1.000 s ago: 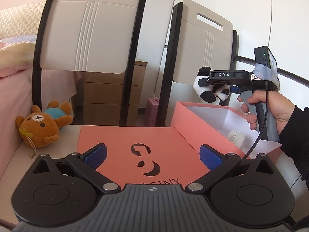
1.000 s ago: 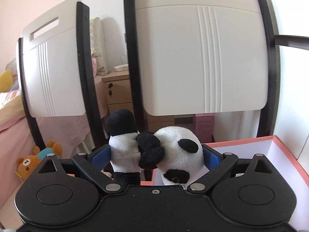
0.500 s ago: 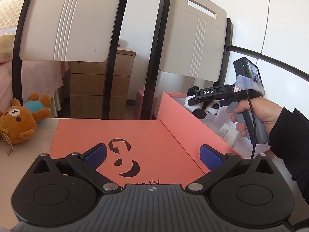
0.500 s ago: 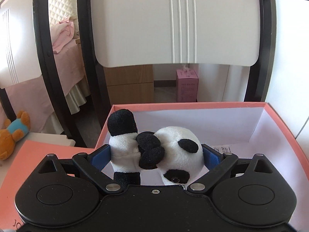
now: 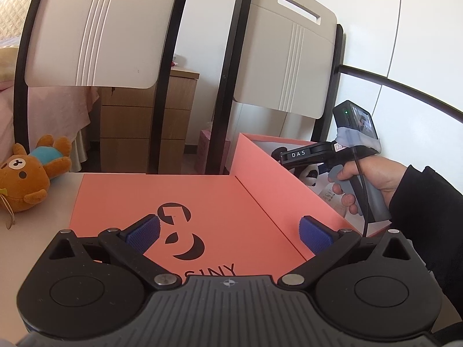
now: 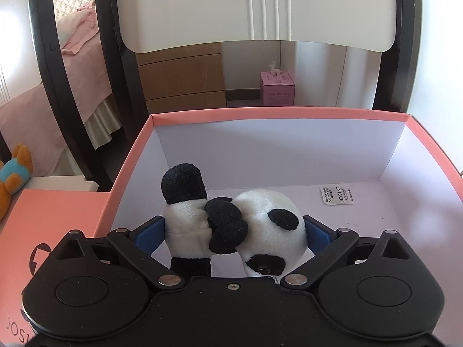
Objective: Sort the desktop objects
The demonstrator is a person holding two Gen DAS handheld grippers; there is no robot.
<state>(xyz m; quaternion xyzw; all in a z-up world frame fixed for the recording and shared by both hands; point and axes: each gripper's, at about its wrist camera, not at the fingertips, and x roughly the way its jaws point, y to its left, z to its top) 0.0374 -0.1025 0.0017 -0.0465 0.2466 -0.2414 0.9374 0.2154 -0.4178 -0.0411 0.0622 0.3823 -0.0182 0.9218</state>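
Observation:
My right gripper (image 6: 233, 231) is shut on a black-and-white panda plush (image 6: 260, 222) and holds it low inside the open pink box (image 6: 277, 114), over its white floor. In the left wrist view the right gripper shows only as its body and handle dipping into the box (image 5: 254, 153), with the panda (image 5: 311, 175) half hidden behind the box wall. My left gripper (image 5: 228, 231) is open and empty above the flat pink lid (image 5: 173, 190). A brown bear plush (image 5: 26, 173) lies on the table at the left; it also shows in the right wrist view (image 6: 13, 176).
A small desiccant packet (image 6: 337, 195) lies on the box floor at the right. Two white chairs (image 5: 95, 29) stand behind the table. A wooden drawer unit (image 5: 144, 121), a small pink carton (image 6: 277, 88) and a pink bed (image 6: 26, 115) lie beyond.
My right gripper has lowered the panda from above the box rim down into the box. My left gripper has stayed open over the lid, its view shifting slightly right.

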